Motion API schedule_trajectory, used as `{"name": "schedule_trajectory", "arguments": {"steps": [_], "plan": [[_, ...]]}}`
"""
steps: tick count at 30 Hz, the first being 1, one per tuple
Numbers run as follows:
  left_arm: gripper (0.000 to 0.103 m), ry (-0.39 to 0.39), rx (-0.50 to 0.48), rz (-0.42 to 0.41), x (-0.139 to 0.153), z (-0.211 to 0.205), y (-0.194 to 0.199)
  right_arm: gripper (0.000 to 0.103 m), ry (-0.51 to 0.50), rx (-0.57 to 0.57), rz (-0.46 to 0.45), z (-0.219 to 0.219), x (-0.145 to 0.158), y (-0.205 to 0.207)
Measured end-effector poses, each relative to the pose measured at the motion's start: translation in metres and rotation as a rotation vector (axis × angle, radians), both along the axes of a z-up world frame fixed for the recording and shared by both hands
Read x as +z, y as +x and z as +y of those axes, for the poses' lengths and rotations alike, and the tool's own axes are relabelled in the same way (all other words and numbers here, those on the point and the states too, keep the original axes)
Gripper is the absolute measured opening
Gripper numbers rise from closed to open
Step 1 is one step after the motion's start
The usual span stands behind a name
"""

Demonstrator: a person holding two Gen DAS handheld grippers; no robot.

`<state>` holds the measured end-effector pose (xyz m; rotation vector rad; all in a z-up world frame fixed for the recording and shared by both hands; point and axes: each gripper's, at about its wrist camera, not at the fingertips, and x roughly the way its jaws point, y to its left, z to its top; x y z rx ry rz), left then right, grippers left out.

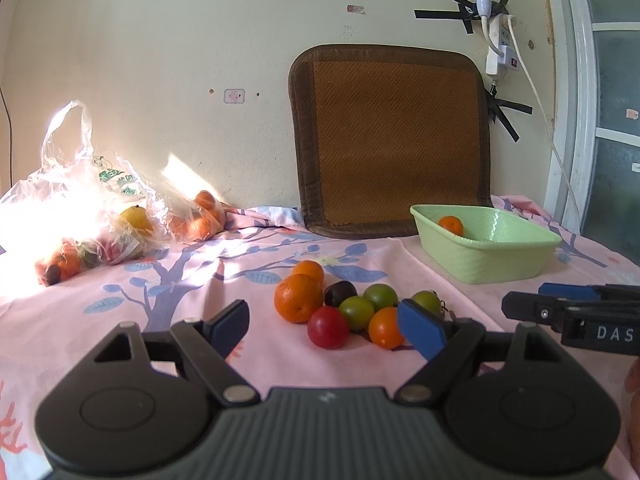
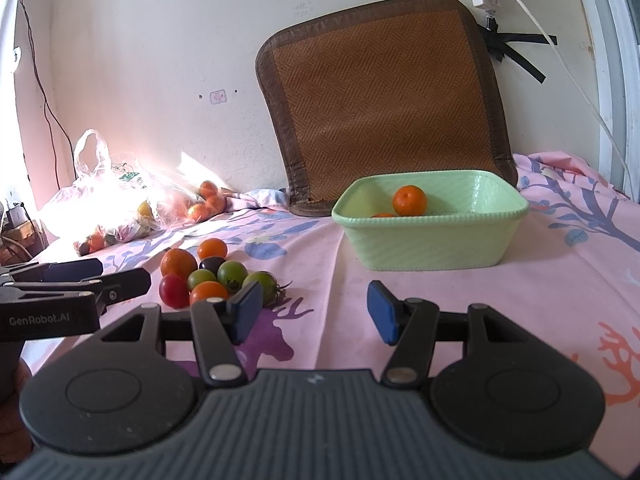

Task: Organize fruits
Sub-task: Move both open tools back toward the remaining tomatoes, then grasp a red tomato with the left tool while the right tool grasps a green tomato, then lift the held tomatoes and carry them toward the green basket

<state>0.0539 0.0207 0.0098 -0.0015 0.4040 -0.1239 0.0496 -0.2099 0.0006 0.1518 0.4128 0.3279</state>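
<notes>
The loose fruits point(image 1: 340, 312) lie bunched in a tight cluster on the pink floral sheet point(image 1: 180, 320) of what I take to be a bed: a large orange point(image 1: 298, 298), a smaller one behind it, a dark fruit, green ones, a red one point(image 1: 327, 327) and a small orange one at the front. Most touch a neighbour, so I judge that picking one out cleanly calls for starting at the edge.

Off to their right stands the green basket point(image 2: 432, 240), apart from the cluster, and I read it as the place they go. From my left hand-held gripper point(image 1: 328, 328) only one orange shows inside it; the right view looks further over the rim and shows a second orange thing point(image 2: 382, 215) low beside the first point(image 2: 409, 200).

My left hand-held gripper is spread wide and aimed at the cluster, empty. My right hand-held gripper point(image 2: 316, 312) is spread too, holding nothing, and points at bare sheet between the cluster and the basket.

Further back, clear plastic bags point(image 1: 92, 216) hold more fruit by the wall, washed out by sun, and a woven brown mat point(image 1: 392, 140) leans behind the basket.
</notes>
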Motion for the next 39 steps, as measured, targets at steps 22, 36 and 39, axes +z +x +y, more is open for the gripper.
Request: {"name": "schedule_trajectory", "arguments": {"steps": [22, 36, 39], "plan": [[0.047, -0.112, -0.047, 0.268, -0.014, 0.018, 0.065, 0.043, -0.131, 0.198, 0.121, 0.044, 0.002, 0.06], [0.03, -0.136, -0.094, 0.242, -0.007, 0.015, 0.015, 0.029, -0.125, 0.15, 0.095, 0.027, 0.004, 0.031], [0.03, -0.152, -0.147, 0.235, -0.004, 0.007, -0.002, 0.029, -0.128, 0.111, 0.079, 0.014, 0.002, 0.012]]}}
